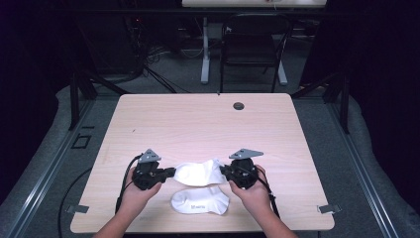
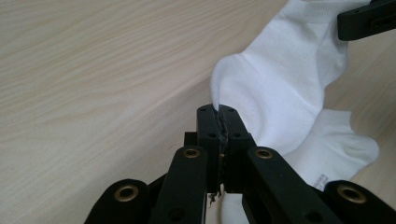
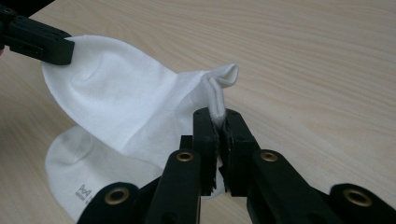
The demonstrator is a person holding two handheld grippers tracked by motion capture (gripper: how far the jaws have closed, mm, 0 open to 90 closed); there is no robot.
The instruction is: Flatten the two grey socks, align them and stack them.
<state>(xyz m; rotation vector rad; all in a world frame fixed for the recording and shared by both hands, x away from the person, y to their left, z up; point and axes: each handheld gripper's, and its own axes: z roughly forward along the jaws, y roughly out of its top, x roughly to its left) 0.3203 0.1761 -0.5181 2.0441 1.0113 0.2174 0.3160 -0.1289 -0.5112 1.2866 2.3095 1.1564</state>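
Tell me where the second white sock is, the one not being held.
In the high view the loose sock lies flat on the table near its front edge, between the person's hands, just below the held sock.

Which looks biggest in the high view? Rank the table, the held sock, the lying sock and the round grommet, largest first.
1. table
2. held sock and lying sock: look about alike, so unranked; the held one hangs stretched between both grippers.
3. grommet
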